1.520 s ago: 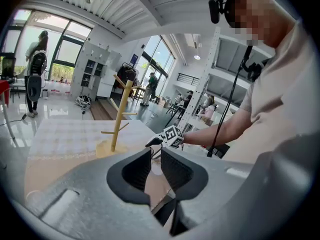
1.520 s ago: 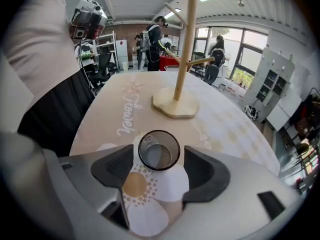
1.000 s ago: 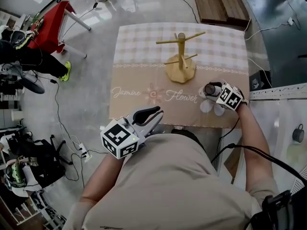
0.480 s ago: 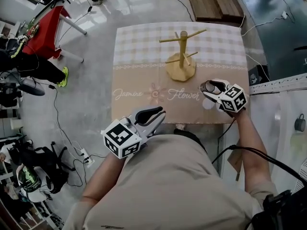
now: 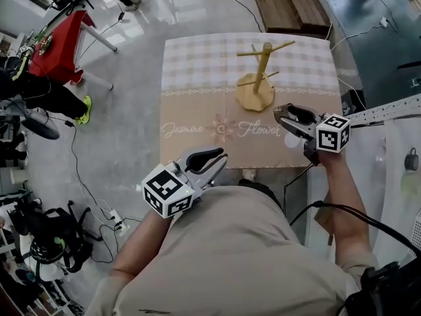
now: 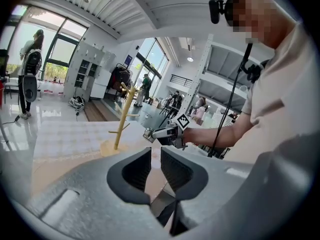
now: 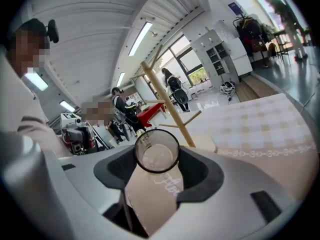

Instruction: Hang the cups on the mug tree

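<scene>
Over the beige table (image 5: pixel 197 114), our right gripper (image 5: pixel 281 114) clamps a clear glass cup (image 7: pixel 156 153) near the wooden mug tree (image 5: pixel 262 71); our left gripper (image 6: pixel 155 165) has its jaws slightly apart, empty

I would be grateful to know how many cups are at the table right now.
1: a clear cup gripped by the right hand-held gripper, above the right edge of the table, near the mug tree. None hangs on the tree; others may be out of view.

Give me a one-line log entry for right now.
right gripper: shut on cup, above table | left gripper: empty, fingers slightly apart | mug tree: bare | cup not yet hung
</scene>
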The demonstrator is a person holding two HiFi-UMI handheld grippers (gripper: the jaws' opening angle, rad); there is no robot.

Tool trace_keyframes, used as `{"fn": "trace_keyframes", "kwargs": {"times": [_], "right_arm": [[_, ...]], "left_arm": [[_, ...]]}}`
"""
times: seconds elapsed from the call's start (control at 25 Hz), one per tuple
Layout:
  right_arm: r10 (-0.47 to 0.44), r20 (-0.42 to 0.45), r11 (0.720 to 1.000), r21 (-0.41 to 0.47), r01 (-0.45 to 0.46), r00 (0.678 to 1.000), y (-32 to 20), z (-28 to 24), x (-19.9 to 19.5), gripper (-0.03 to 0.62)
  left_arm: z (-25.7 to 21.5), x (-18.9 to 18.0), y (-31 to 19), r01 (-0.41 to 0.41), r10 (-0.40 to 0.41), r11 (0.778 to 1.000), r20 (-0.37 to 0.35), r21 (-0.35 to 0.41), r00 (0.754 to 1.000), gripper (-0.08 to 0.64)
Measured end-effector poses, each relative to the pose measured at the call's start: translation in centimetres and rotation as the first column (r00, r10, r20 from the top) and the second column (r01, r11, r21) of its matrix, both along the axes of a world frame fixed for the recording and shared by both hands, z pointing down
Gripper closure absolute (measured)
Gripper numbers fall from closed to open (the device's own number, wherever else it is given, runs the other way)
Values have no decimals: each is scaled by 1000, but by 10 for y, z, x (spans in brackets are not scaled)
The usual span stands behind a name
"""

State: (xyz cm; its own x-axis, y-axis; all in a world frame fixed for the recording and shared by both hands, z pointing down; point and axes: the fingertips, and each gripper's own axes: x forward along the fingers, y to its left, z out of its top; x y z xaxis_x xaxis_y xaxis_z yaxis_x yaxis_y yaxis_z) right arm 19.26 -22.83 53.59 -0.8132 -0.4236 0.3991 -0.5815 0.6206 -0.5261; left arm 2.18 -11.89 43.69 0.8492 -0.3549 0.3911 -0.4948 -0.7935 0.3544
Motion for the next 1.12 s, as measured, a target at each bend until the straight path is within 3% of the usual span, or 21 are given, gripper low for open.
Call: {"fn": "trace_keyframes", "kwargs": {"times": [0.28,0.64,1.12], "right_arm": [[58,139,998,-28,-54,989,-9,-37,-22,322],[130,313,988,-118,-98,941,-34,-57,-30,322],[112,385,986,-159,-53,916,-57,-41,-31,322]], "left_arm": [[-4,-22,6,-10,10,1000,-7,9,1000,515],[-7,-39,3,-2,2,1000,-6,16,1000,515],[-8,-33,-9,42,-42,999,9,24,999,515]]}}
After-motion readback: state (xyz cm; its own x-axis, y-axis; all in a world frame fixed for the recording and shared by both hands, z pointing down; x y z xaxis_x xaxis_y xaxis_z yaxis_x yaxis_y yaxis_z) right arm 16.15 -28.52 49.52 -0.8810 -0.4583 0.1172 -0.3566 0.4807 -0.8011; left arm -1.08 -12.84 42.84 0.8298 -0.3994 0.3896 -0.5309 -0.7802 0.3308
